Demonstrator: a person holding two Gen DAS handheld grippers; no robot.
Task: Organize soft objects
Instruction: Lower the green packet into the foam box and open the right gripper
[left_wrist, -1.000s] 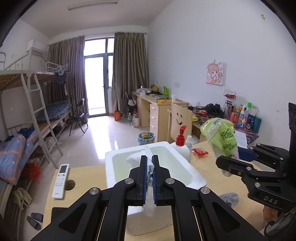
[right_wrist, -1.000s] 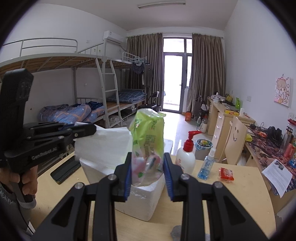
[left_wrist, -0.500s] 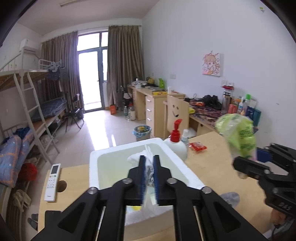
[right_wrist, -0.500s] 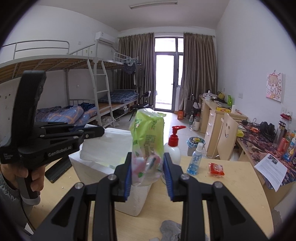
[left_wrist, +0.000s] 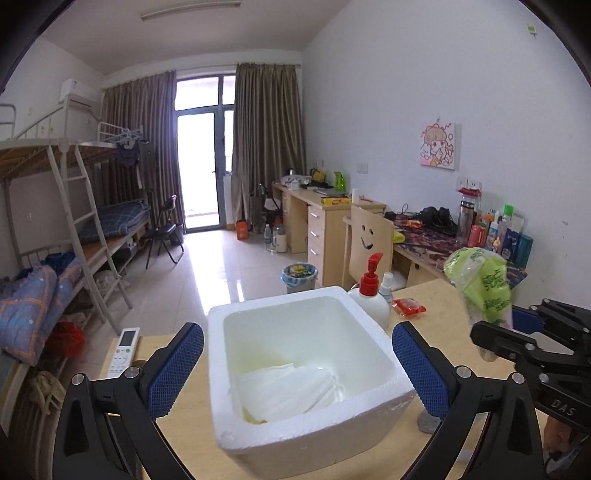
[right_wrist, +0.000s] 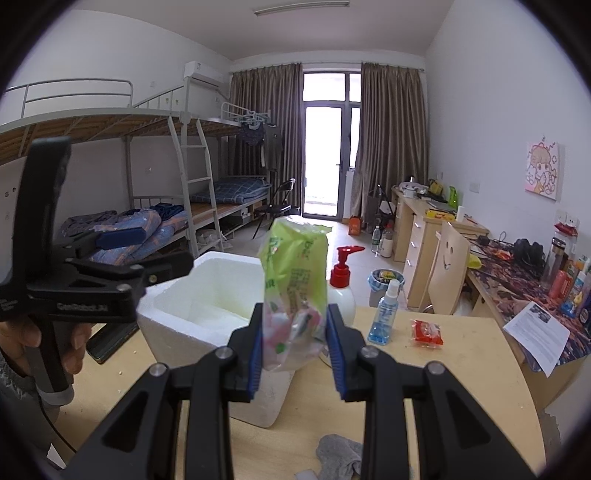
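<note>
A crinkled green-and-clear plastic pack of tissues (right_wrist: 295, 291) stands upright, long axis vertical, its lower end clamped between the blue-padded jaws of the right gripper (right_wrist: 295, 343), held above the wooden tabletop (right_wrist: 461, 369) just beside a white foam box (left_wrist: 310, 369). Inside the box, a folded white cloth (left_wrist: 291, 391) lies flat on the bottom, toward the near wall. The left gripper (left_wrist: 297, 365) hovers over the box, its jaws opening wide to either side of it with nothing pressed between them. A white pump bottle with a red top (left_wrist: 371, 295) stands touching the box's far corner; a crumpled grey cloth (right_wrist: 340, 456) lies on the tabletop nearby.
</note>
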